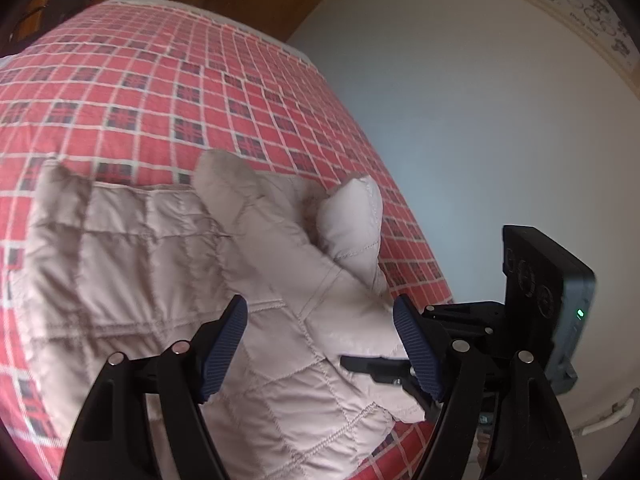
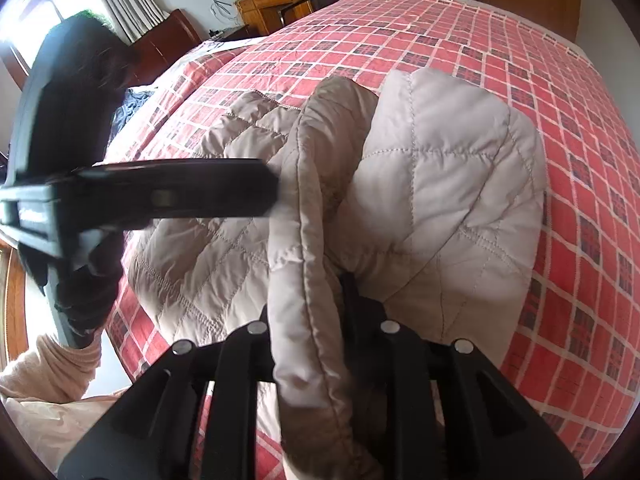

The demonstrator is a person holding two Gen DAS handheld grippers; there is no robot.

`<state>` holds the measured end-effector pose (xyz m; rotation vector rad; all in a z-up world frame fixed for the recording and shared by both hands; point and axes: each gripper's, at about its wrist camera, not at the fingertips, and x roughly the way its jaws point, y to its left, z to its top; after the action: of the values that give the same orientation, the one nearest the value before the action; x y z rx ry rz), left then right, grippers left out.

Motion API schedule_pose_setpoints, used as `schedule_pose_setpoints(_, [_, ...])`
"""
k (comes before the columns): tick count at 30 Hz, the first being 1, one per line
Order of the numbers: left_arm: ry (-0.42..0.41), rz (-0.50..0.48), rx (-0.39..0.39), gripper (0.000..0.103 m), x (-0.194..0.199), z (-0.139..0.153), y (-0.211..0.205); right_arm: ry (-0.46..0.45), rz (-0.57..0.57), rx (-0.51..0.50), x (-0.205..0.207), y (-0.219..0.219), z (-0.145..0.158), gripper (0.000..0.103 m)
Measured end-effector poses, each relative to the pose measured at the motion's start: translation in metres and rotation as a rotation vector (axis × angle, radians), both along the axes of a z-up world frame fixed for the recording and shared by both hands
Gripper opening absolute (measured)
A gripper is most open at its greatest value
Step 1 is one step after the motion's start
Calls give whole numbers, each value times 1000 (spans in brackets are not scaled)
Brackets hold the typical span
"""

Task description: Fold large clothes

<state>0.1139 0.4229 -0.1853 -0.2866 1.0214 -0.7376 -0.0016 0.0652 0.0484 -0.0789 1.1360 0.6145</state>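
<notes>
No legible text anywhere.

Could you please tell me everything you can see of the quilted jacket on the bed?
The quilted jacket is a pale beige, puffy garment stitched in diamond and square panels, with a smooth, slightly shiny shell. It lies rumpled on the red plaid bedspread, partly folded over itself. A thick edge of it rises between the fingers of the right tongs, which are shut on it. The left tongs hang open over the fabric, gripping nothing.
</notes>
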Motion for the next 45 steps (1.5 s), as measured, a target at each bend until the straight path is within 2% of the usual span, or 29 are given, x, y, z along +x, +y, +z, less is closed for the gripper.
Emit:
schedule_pose_setpoints(4, [48,-38,10,75,18,-10,-22,-27,12,9,-7,2,1,28])
schedule_pose_setpoints(8, [52,-80,42,76,22,-10,-48,-39,12,21,-12,2,2,32])
schedule_pose_setpoints(11, [77,-68,70,73,31,-16,-59,-41,13,48,-13,0,4,37])
schedule_pose_setpoints(12, [92,-55,85,70,36,-20,-61,-44,11,53,-14,-1,5,37])
schedule_pose_setpoints(13, [103,-44,94,60,38,-25,-62,-49,4,56,-16,-3,8,38])
schedule_pose_setpoints(16, [142,-32,65,41,45,-34,-60,-54,-26,104,-23,-16,23,39])
schedule_pose_setpoints(20, [118,-39,26,25,38,-36,-49,-57,-51,204,-37,-48,49,45])
schedule_pose_setpoints(23, [91,-58,-11,19,34,-34,-43,-81,-151,237,-43,-85,60,47])
schedule_pose_setpoints(26, [66,-78,-49,14,28,-28,-40,-76,-280,199,-39,-115,51,48])
schedule_pose_setpoints(31, [-23,-161,-136,12,11,13,-37,8,-339,258,-28,-136,23,48])
schedule_pose_setpoints(33, [-76,-169,-148,12,4,32,-28,21,-320,287,-26,-132,20,49])
schedule_pose_setpoints(35, [-113,-166,-167,12,-1,49,-10,29,-294,320,-29,-130,19,54])
schedule_pose_setpoints(38, [-149,-149,-180,12,-5,62,18,27,-249,324,-28,-115,21,56])
schedule_pose_setpoints(41, [-156,-119,-176,12,-10,61,56,46,-190,330,-30,-96,18,56])
schedule_pose_setpoints(45, [-114,-82,-196,13,-1,36,103,74,-138,310,-29,-73,10,58])
